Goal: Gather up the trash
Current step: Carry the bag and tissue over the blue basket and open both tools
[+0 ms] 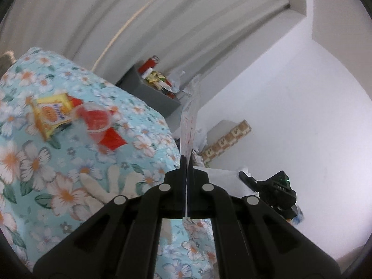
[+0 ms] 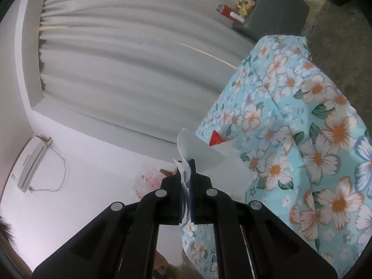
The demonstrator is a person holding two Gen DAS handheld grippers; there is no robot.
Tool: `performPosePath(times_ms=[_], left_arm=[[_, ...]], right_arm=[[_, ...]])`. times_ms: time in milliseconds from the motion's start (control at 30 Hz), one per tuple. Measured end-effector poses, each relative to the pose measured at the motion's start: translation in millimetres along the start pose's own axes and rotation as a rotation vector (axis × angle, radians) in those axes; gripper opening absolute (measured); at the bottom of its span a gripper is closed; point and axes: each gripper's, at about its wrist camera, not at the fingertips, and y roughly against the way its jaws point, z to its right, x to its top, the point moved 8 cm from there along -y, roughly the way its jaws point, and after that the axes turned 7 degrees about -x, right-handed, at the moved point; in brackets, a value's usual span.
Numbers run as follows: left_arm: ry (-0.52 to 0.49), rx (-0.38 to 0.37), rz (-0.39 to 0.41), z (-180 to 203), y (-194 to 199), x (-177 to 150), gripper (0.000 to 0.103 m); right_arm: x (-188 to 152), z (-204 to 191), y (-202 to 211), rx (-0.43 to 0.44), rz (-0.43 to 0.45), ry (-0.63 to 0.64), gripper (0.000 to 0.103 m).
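The left gripper (image 1: 186, 160) has its jaws pressed together on the edge of a thin printed plastic bag (image 1: 190, 118), which stands up edge-on from the tips as a limp, pale sheet with red markings. The right gripper (image 2: 186, 165) likewise pinches a soft white sheet (image 2: 204, 155) that billows out beyond its jaws (whether this is the same bag's other lip or a separate piece of paper cannot be told). Trash not yet collected lies on the floral cloth (image 1: 144, 130) covering the bench: a yellow snack packet (image 1: 52, 114), a clear plastic cup (image 1: 96, 121) tipped on its side, and a red wrapper (image 1: 114, 139) under the cup. All three look very light. The cup is thin-walled and would likely crush or squirt away under a hard squeeze, so its rim seems the best place to take hold; the packet and wrapper are flat, slick films, best pinched at a raised corner or edge. A white glove (image 1: 109, 186) lies nearer the camera on the cloth.
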Motion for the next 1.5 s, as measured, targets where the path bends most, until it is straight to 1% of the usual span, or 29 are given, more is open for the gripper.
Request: performPosePath(times_ms=[300, 567, 733, 867, 967, 1033, 1067, 1133, 1267, 1300, 1367, 1433, 1500], left_arm=[[-0.100, -0.046, -0.089, 47, -43, -10, 0.000], [-0.172, -0.092, -0.200, 87, -98, -30, 0.000], [-0.214, -0.117, -0.267, 110, -137, -47, 0.000], [-0.247, -0.135, -0.337, 127, -175, -68, 0.000], [-0.286, -0.143, -0.399, 141, -206, -85, 0.000], [-0.315, -0.154, -0.448, 153, -229, -99, 0.000], [-0.335, -0.151, -0.483, 158, -245, -109, 0.000], [-0.366, -0.157, -0.544, 169, -270, -128, 0.000], [-0.432, -0.161, -0.681, 190, -328, -178, 0.000], [-0.443, -0.164, -0.703, 195, -338, -188, 0.000], [-0.470, -0.169, -0.786, 202, -369, -219, 0.000], [-0.490, -0.160, -0.855, 202, -398, -247, 0.000], [-0.500, -0.148, -0.900, 201, -421, -268, 0.000]], right_arm=[[7, 5, 52, 0.017, 0.096, -0.017, 0.005], [20, 31, 105, 0.029, 0.202, -0.067, 0.005], [30, 51, 133, 0.001, 0.255, -0.091, 0.005], [38, 66, 165, -0.057, 0.324, -0.093, 0.005], [43, 84, 195, -0.165, 0.386, -0.095, 0.005], [46, 98, 223, -0.254, 0.443, -0.088, 0.005], [47, 104, 233, -0.282, 0.464, -0.088, 0.005], [50, 124, 265, -0.381, 0.529, -0.104, 0.005], [52, 166, 312, -0.560, 0.622, -0.145, 0.005], [52, 180, 323, -0.607, 0.639, -0.167, 0.005], [53, 212, 340, -0.679, 0.657, -0.219, 0.005], [54, 236, 347, -0.725, 0.661, -0.257, 0.005], [56, 262, 355, -0.778, 0.662, -0.291, 0.005]])
